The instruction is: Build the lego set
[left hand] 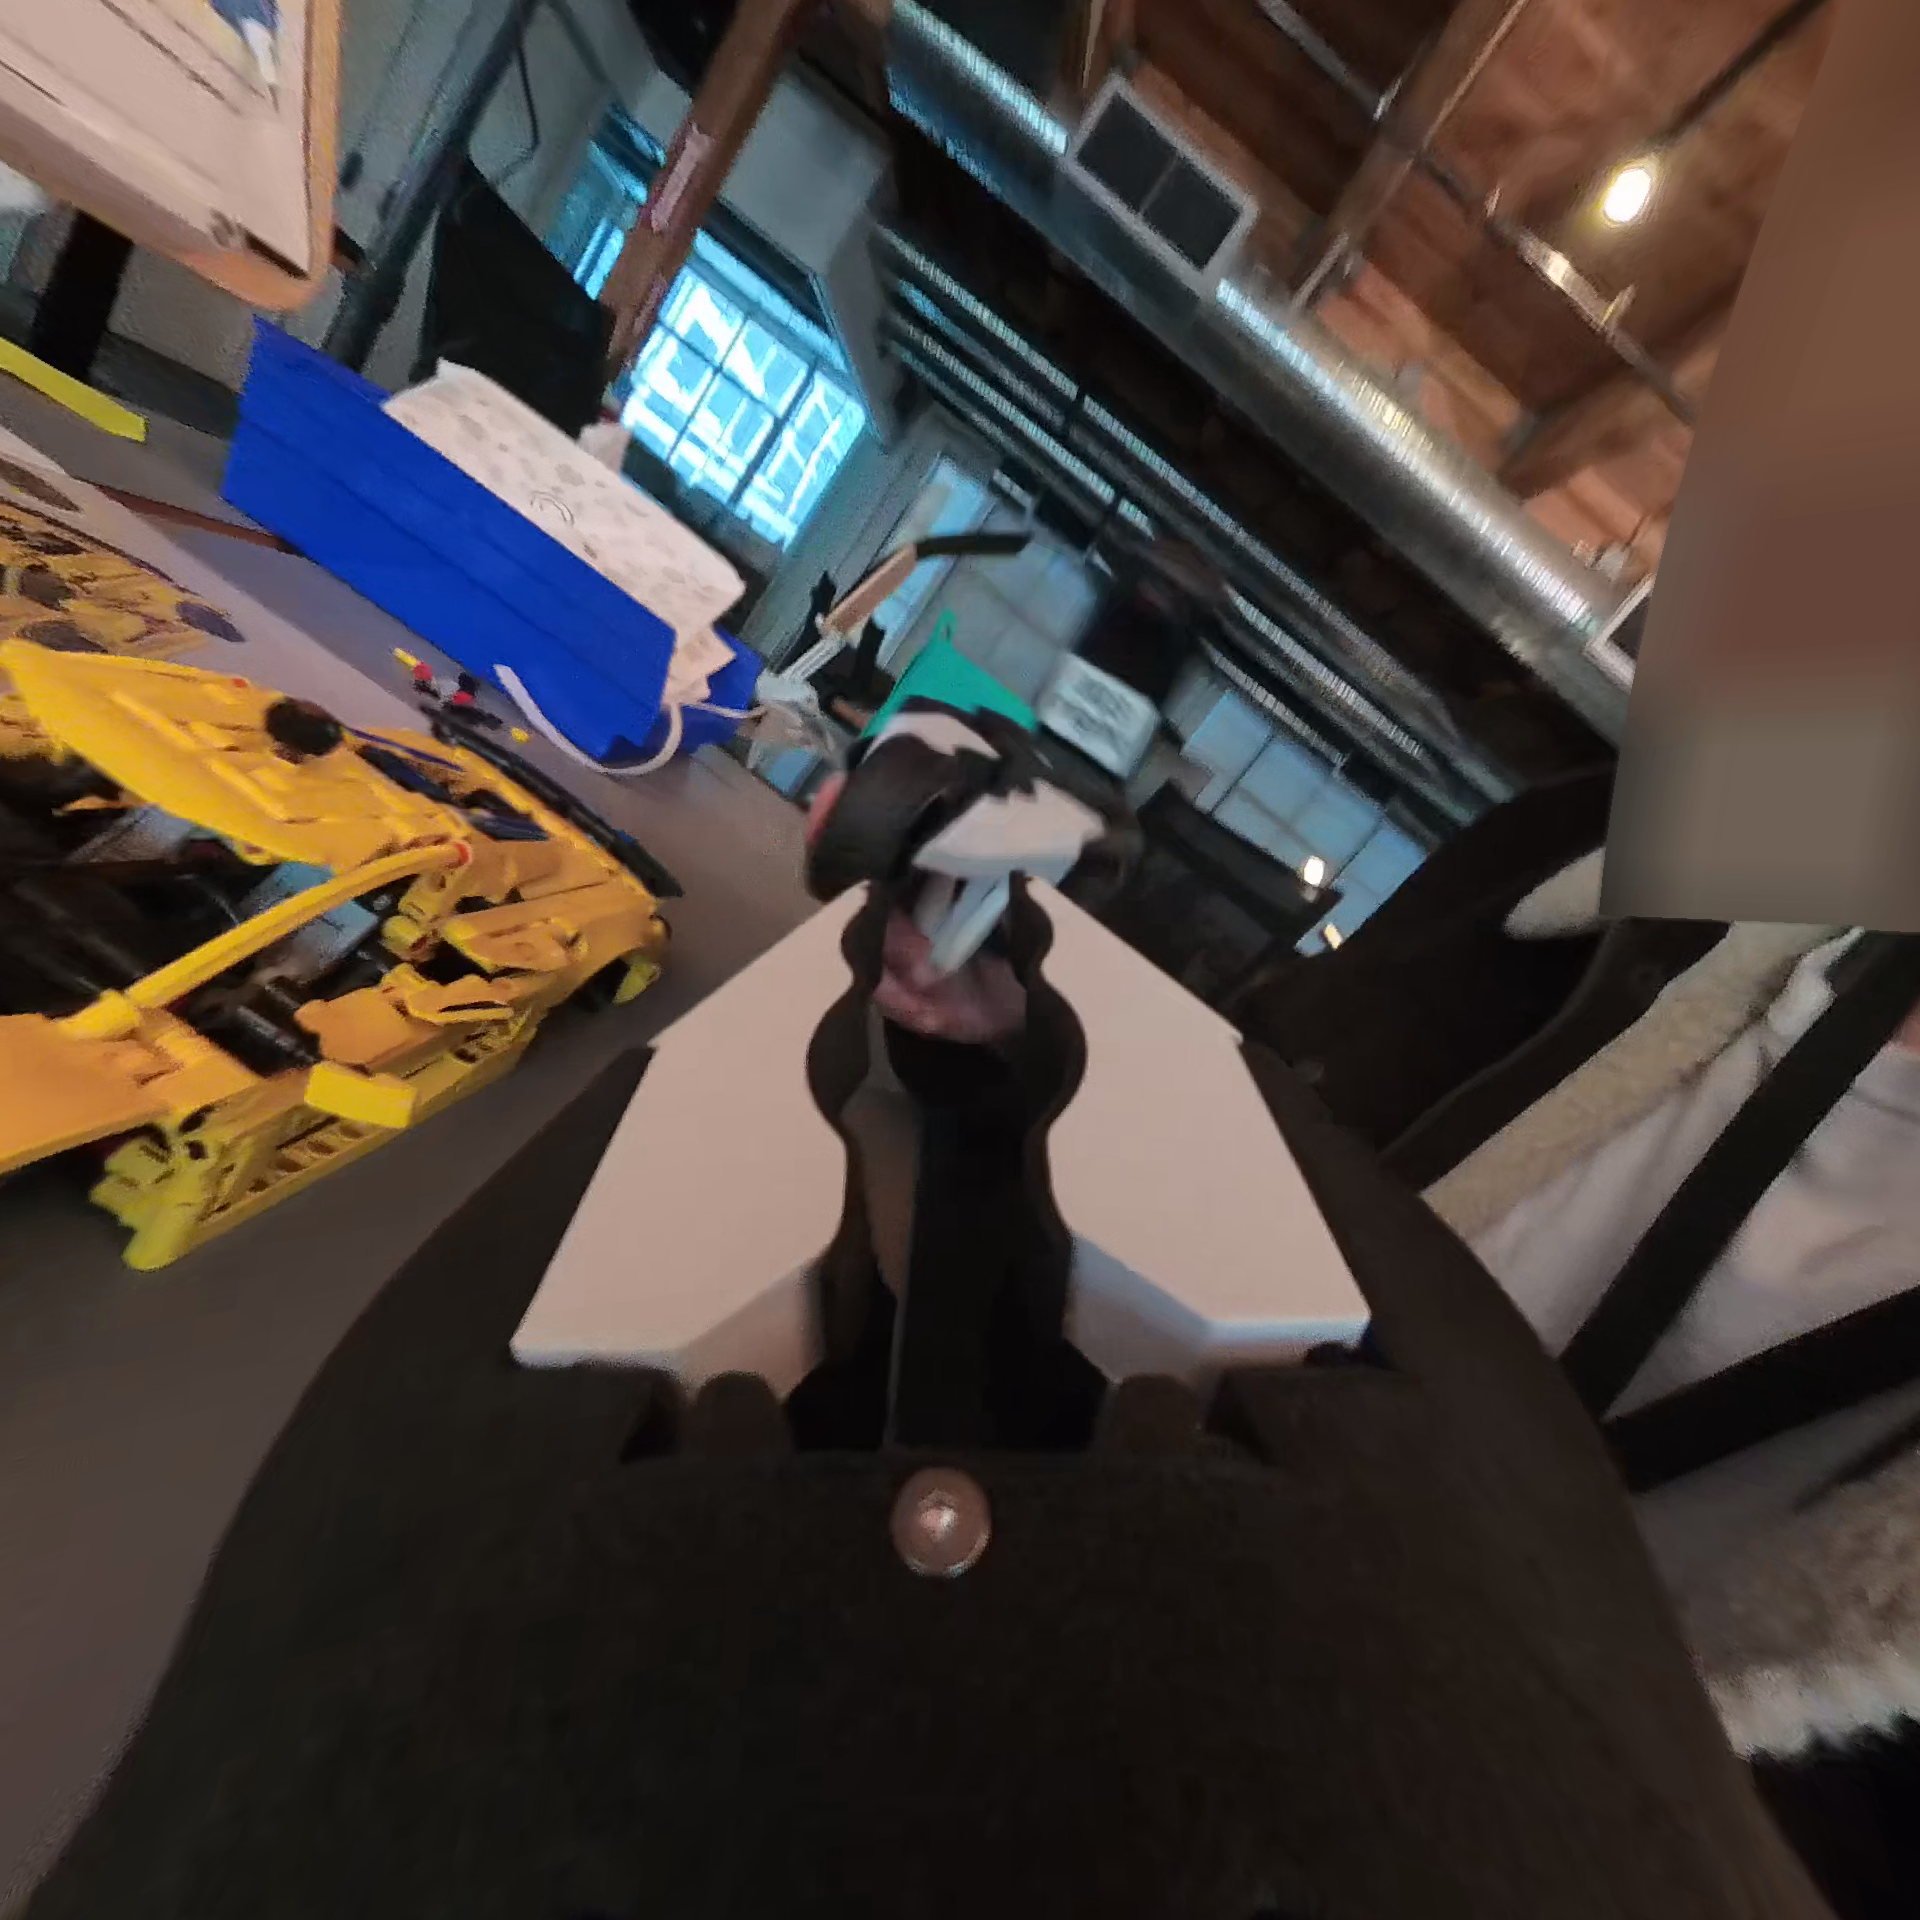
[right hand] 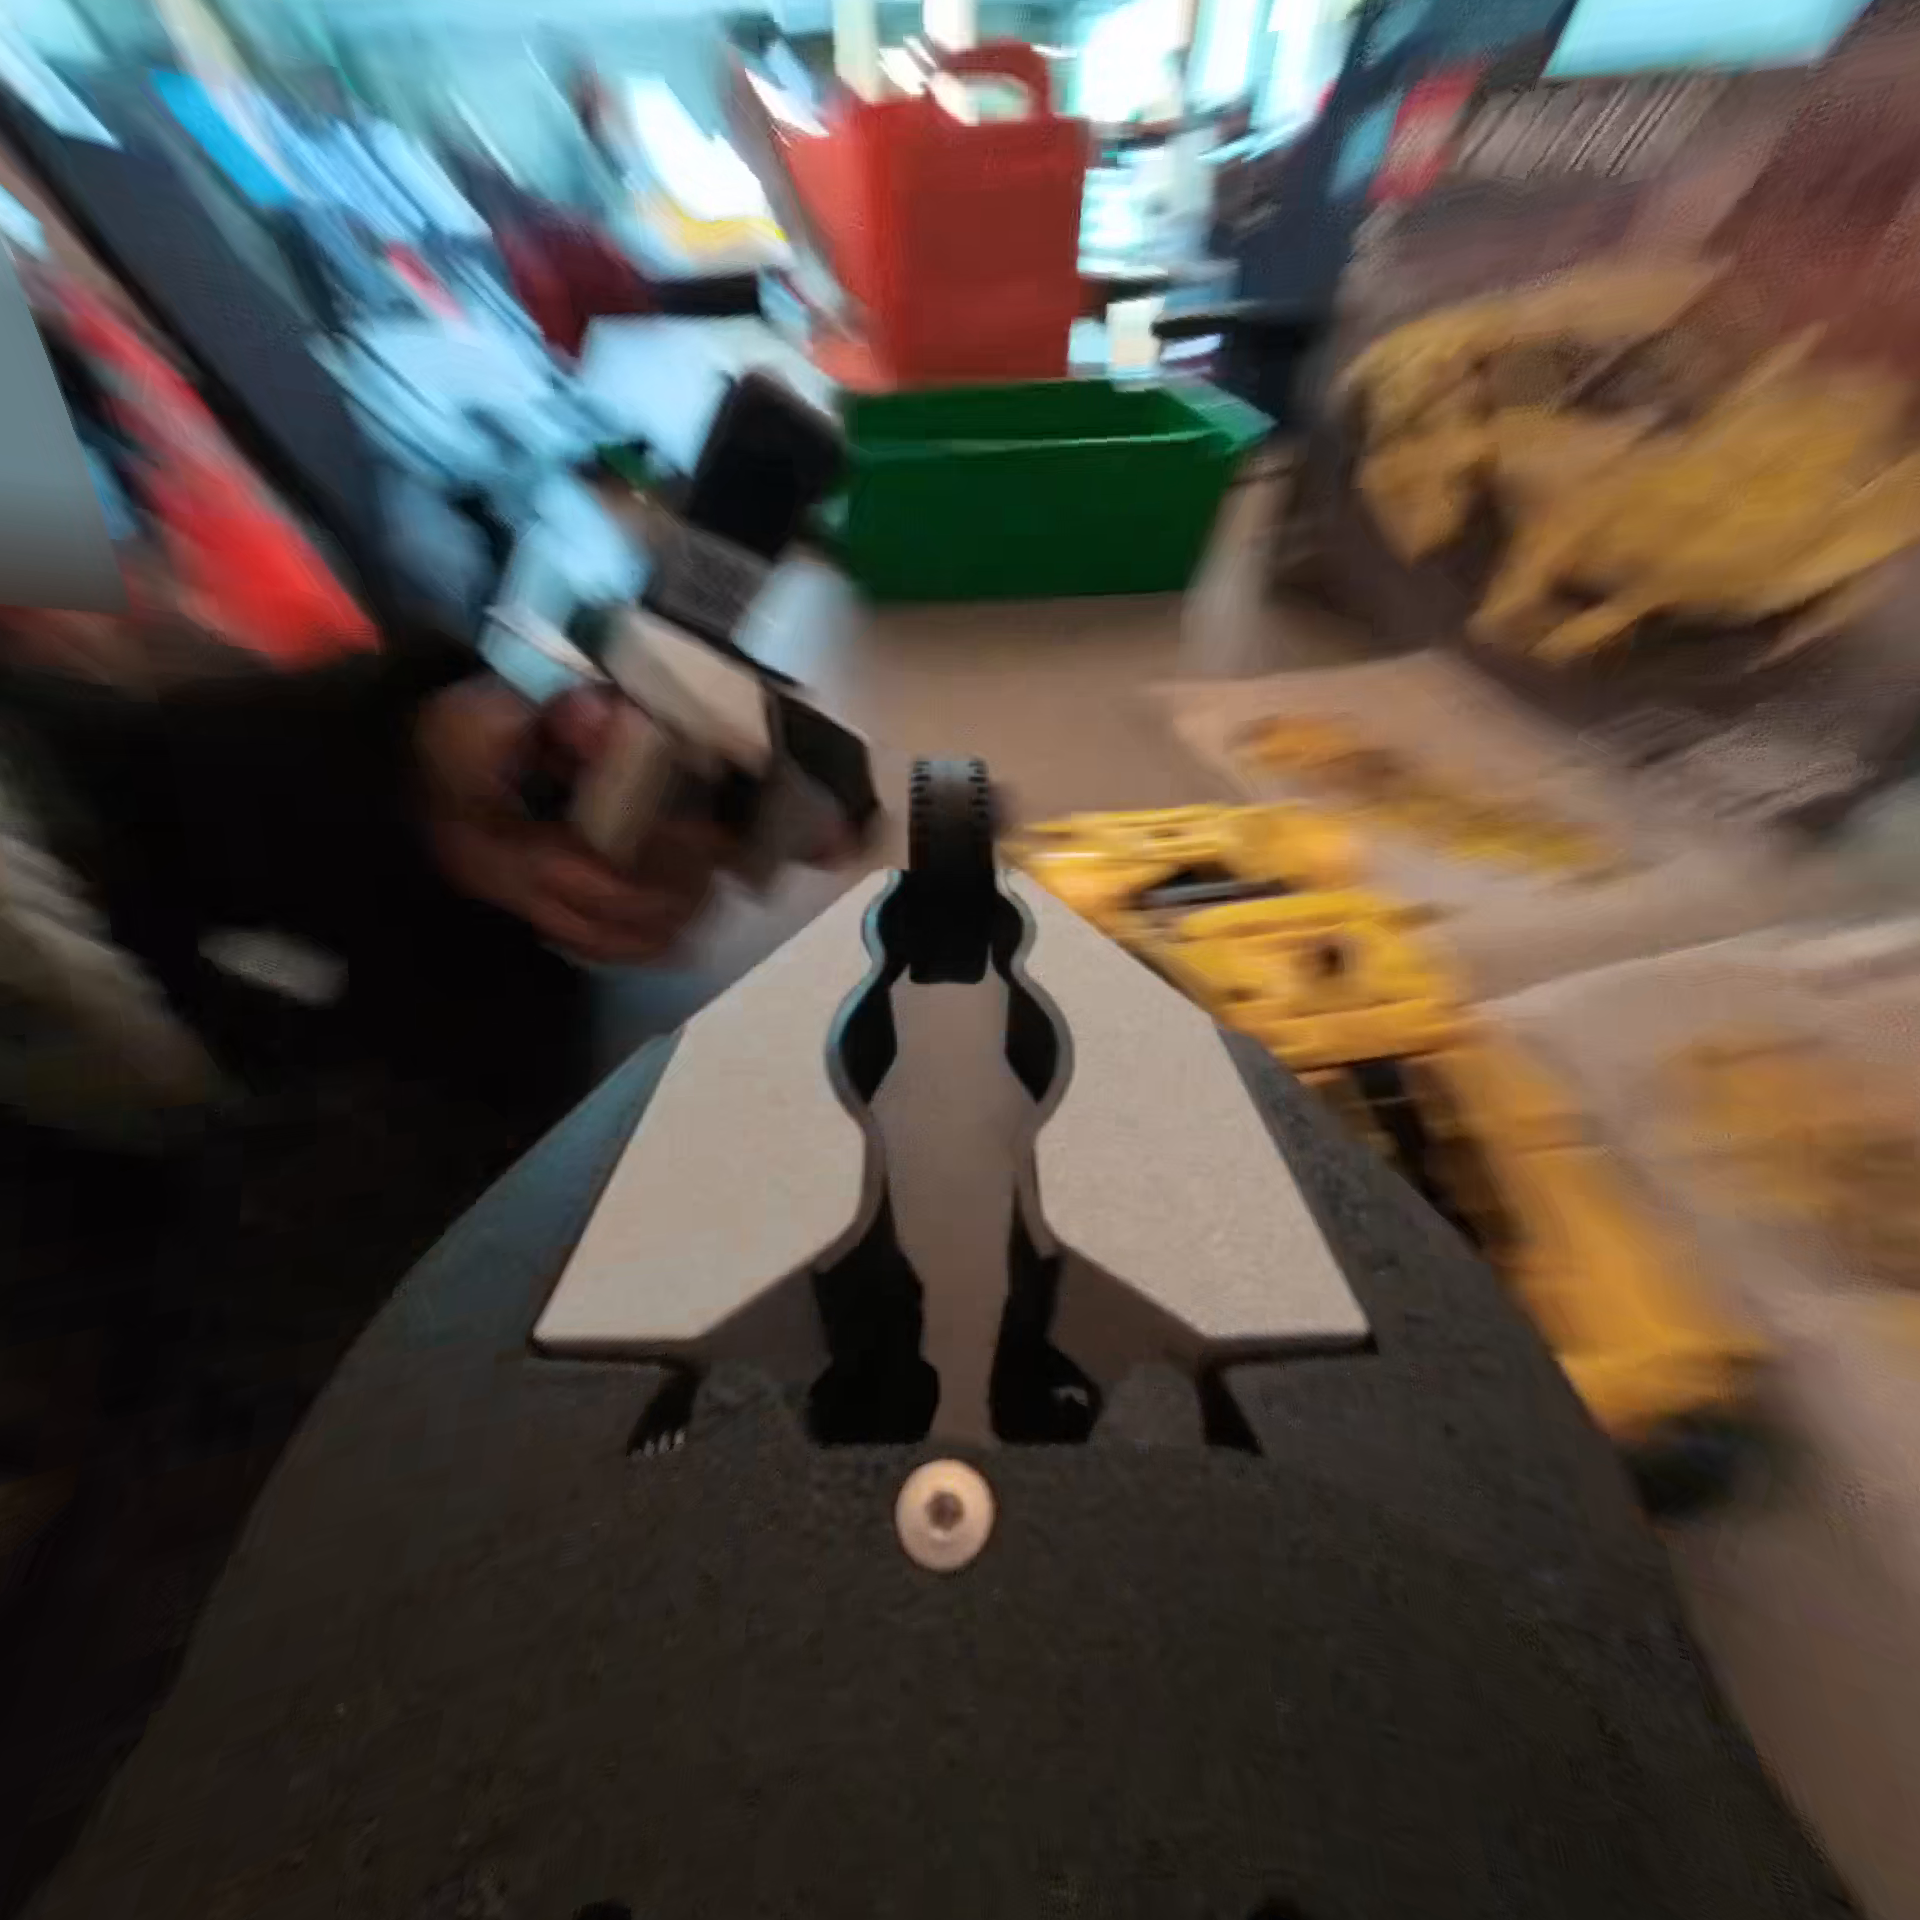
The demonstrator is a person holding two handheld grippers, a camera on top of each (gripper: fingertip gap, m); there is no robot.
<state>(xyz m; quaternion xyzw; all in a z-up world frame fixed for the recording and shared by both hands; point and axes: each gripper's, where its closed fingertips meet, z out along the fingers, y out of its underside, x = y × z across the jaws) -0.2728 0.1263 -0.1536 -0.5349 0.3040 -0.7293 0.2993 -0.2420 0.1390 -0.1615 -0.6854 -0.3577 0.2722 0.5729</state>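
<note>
Yellow plastic makes up the lego car (left hand: 312, 935), which is sitting on the grey bench (left hand: 156, 1455) to the left in the left wrist view, its near end facing the camera. In the right wrist view the same car (right hand: 1299, 987) is lying just right of and beyond the fingertips, badly blurred. A black ribbed lego wheel (right hand: 948, 821) is standing upright between the tips of the right hand-held gripper (right hand: 948, 904), whose fingers are pressing in on it from both sides. The left hand-held gripper (left hand: 940, 914) is showing only a narrow gap between its tips; whether anything is sitting in it cannot be told, since the other gripper and a hand are lying right behind it. In the right wrist view the left gripper (right hand: 821, 769), with a hand (right hand: 551, 831) wrapping its grip, is hovering just left of the wheel. Small loose pieces (left hand: 447, 686) are lying on the bench beyond the car, near a blue bin (left hand: 436, 561) holding white paper. An open instruction booklet (left hand: 83, 561) is lying at the far left. A green bin (right hand: 1029, 488) is standing at the far side of the bench, a red bag (right hand: 956, 229) behind it.
</note>
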